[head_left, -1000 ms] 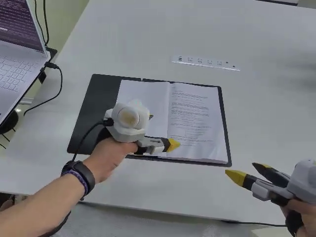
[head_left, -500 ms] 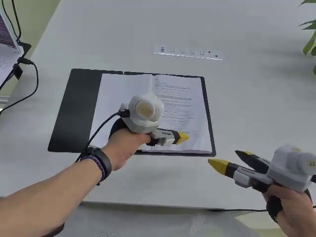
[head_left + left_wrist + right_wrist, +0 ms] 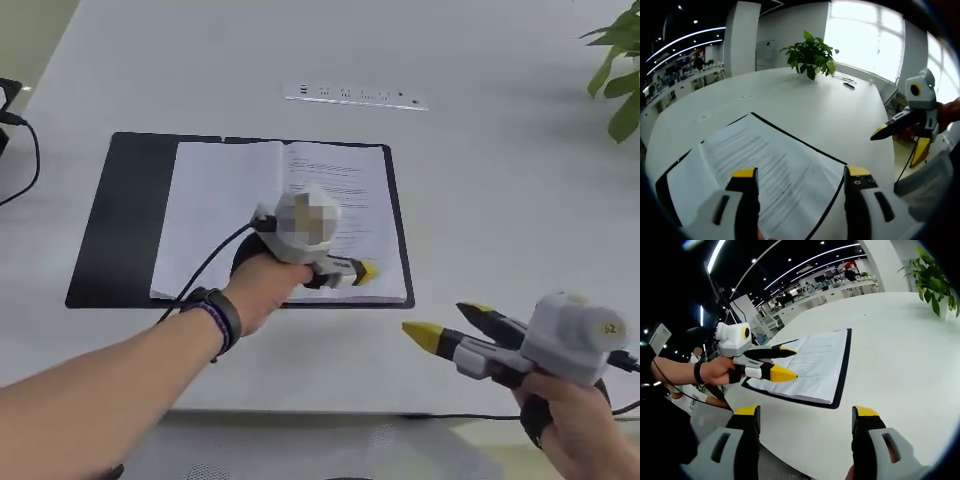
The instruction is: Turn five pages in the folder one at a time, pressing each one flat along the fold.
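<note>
The folder point(image 3: 120, 220) lies open near the bench's point(image 3: 500, 200) front edge. The left gripper point(image 3: 360, 272), fingers spread wide and empty, hovers over the right-hand page's point(image 3: 345, 190) lower corner. The right gripper point(image 3: 443, 322) hangs likewise spread by the front edge. A page-turn seems to be starting; next comes pinching a single sheet.

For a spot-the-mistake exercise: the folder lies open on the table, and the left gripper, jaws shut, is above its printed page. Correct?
One slip: the left gripper has its jaws open, per the left gripper view. It is above the printed page of the open folder on the table.
</note>
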`<state>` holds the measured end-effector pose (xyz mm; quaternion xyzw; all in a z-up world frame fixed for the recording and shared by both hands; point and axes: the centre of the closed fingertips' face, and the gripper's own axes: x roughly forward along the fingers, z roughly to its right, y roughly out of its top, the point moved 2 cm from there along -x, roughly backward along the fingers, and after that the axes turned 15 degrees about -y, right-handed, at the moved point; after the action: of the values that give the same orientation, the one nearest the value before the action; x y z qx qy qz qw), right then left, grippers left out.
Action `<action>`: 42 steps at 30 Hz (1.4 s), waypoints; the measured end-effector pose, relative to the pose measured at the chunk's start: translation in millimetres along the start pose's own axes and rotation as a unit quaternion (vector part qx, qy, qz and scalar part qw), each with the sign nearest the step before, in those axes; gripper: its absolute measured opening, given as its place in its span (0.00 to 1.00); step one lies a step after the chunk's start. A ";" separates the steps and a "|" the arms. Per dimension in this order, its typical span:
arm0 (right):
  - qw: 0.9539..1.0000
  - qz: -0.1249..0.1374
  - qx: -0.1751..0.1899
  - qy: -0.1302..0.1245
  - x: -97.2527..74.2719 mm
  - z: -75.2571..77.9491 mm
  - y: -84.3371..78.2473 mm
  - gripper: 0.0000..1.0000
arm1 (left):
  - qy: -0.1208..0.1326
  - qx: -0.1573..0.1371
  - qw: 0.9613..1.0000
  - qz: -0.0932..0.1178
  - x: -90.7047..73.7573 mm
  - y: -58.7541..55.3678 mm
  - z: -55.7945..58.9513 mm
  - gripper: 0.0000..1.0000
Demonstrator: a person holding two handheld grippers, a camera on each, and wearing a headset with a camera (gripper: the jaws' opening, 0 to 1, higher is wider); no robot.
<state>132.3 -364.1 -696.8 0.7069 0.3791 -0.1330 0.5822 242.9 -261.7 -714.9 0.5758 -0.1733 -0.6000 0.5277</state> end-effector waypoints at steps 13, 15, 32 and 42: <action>1.000 0.000 0.011 -0.007 -5.4 12.1 0.1 0.74 | 0.027 0.011 0.999 -0.038 24.6 -16.1 -14.9 0.68; 1.000 -0.002 0.013 -0.005 -5.2 12.6 -1.2 0.73 | 0.029 0.006 0.999 -0.038 26.8 -16.2 -15.7 0.68; 1.000 -0.009 0.015 -0.001 -1.6 19.4 -3.4 0.72 | 0.018 0.041 0.996 -0.078 42.2 -36.7 -1.5 0.65; 1.000 -0.005 0.016 0.001 0.1 19.2 0.2 0.71 | 0.014 0.045 0.997 -0.060 41.3 -37.9 -3.7 0.63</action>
<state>137.3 -381.7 -702.2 0.7141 0.3812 -0.1414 0.5698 238.8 -280.1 -767.8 0.6164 -0.1580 -0.6142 0.4667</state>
